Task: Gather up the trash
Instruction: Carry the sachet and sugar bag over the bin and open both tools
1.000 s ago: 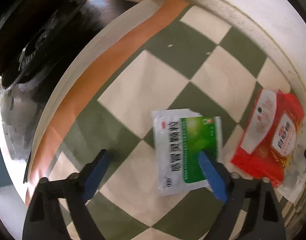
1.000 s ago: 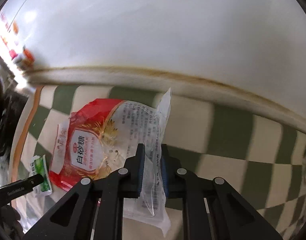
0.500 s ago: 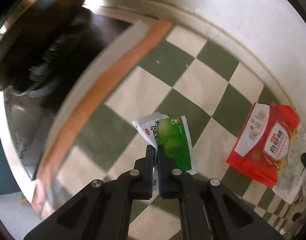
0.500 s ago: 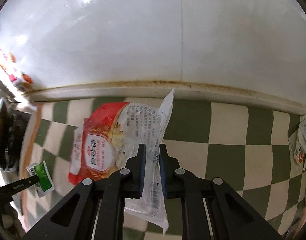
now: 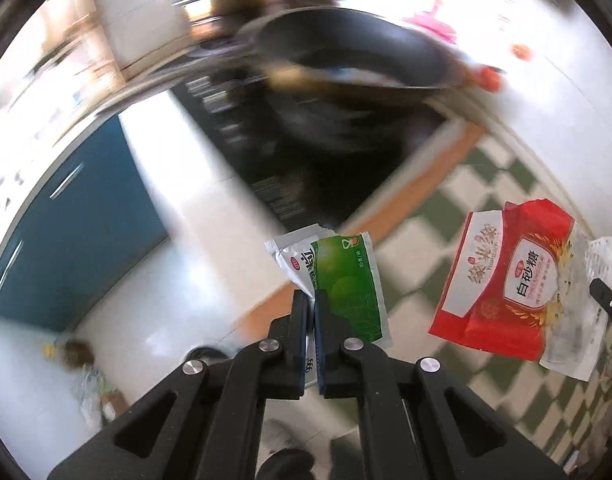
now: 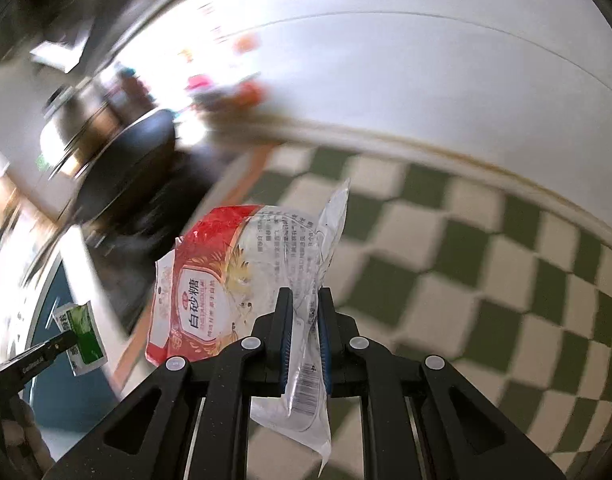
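The left gripper (image 5: pixel 310 300) is pinching the green sachet (image 5: pixel 346 288) in closed fingers; the right gripper (image 6: pixel 304 300) is clamping the red sugar bag (image 6: pixel 225 280) by its clear edge, both above the checkered tabletop (image 6: pixel 446 280). Keeping both grips firm should be preventing slips.

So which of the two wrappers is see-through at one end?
The red sugar bag, pinched by the right gripper at its clear end. The green and white sachet in the left gripper is opaque throughout.

Home kitchen: dark wok (image 5: pixel 358 52), checkered counter (image 6: pixel 466 280).
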The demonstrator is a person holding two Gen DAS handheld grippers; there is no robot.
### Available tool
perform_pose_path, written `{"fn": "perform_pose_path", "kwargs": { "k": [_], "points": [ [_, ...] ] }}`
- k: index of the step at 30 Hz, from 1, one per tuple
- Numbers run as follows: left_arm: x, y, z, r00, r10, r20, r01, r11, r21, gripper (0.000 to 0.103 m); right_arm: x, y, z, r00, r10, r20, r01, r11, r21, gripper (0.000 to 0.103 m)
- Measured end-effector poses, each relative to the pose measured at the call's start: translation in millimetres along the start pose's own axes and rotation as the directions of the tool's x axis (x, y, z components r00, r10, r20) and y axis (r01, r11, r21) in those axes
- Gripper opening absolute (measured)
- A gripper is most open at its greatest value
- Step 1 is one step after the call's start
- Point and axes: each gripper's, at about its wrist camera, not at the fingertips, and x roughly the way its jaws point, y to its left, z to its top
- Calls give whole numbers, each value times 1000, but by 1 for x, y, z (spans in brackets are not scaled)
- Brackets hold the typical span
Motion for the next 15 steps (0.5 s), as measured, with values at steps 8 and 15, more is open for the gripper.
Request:
{"fn": "perform_pose_path", "kwargs": {
  "k": [8, 15],
  "points": [
    [9, 198, -107, 981, 149, -121, -178, 942, -283, 1, 64, 220, -117, 963, 140, -230, -208, 928, -309, 12],
    [100, 319, -206, 948, 133, -290, -257, 857, -446, 2, 187, 349, -273, 916, 0, -401, -221, 834, -506, 12]
  ]
}}
